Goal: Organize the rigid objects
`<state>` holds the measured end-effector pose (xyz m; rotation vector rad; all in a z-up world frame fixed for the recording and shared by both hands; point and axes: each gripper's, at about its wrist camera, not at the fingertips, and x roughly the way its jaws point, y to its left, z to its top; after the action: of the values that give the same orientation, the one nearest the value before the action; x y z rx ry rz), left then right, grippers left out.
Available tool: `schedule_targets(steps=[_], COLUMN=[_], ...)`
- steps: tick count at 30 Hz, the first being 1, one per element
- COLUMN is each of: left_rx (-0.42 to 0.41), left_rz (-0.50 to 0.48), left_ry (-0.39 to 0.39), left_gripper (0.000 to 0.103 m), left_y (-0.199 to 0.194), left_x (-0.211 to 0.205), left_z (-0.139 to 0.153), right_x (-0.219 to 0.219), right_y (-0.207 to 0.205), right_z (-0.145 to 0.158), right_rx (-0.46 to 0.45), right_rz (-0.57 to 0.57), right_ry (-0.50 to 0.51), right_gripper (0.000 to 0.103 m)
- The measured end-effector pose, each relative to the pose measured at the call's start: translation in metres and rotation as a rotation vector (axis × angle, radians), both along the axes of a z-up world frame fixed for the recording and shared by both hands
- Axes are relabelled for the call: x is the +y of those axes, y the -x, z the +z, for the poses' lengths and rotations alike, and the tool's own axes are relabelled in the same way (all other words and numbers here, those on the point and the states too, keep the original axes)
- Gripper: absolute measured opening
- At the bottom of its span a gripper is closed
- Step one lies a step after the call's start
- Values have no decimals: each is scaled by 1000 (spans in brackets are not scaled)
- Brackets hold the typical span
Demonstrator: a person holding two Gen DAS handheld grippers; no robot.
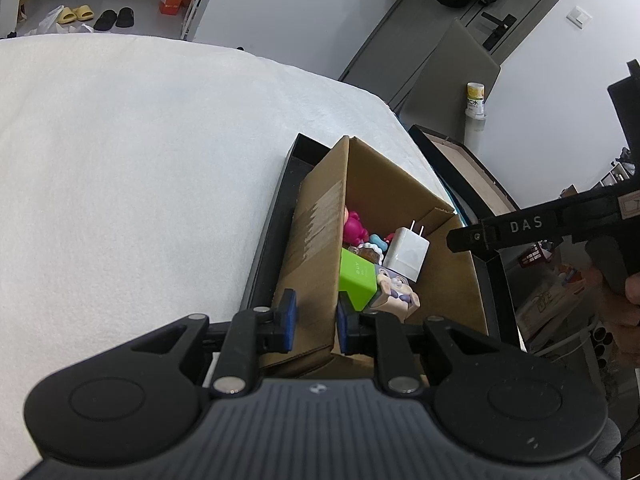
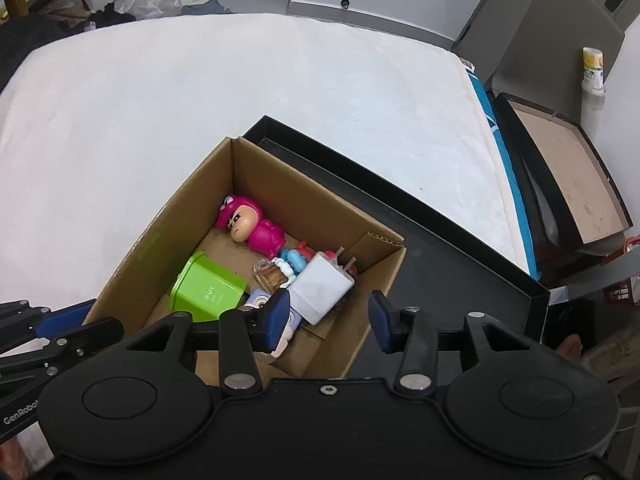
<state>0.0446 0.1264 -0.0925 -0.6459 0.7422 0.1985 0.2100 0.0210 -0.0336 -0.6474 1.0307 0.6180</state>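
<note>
Left gripper (image 1: 316, 322): my blue pads are clamped on the near side wall of the open brown cardboard box (image 1: 320, 240), one pad outside, one inside.
Right gripper (image 2: 328, 320): my jaws stand apart above the box, gripping nothing; the white square plug-in charger (image 2: 322, 290) lies just beyond them, untouched.
Box: it sits inside a shallow black tray (image 2: 460, 256) on the white fuzzy tabletop (image 2: 200, 92).
Contents: the charger rests prongs up among a lime-green plastic cube (image 2: 206, 292), a pink hooded cartoon figurine (image 2: 252, 226), a small blue-and-red toy (image 2: 294, 260) and a clear amber mug-shaped trinket (image 2: 270, 276).
</note>
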Motion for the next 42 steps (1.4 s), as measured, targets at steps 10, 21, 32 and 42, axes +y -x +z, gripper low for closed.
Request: schedule_targets(steps=[10, 21, 32, 42], left_rx=[5, -1, 11, 59], left_rz=[-4, 10, -47, -125], left_ry=[6, -52, -137, -227], left_gripper=[19, 18, 26, 77], left_y=[1, 6, 6, 4], left_x=[3, -14, -41, -85], left_z=[4, 36, 89, 120], right_x=[-20, -66, -139, -190], right_y=[-3, -5, -12, -3], right_z=[13, 45, 74, 87], right_rx=[27, 45, 21, 16], right_rz=[-47, -116, -241, -326], right_ry=[-46, -192, -352, -479], right_gripper=[47, 57, 83, 103])
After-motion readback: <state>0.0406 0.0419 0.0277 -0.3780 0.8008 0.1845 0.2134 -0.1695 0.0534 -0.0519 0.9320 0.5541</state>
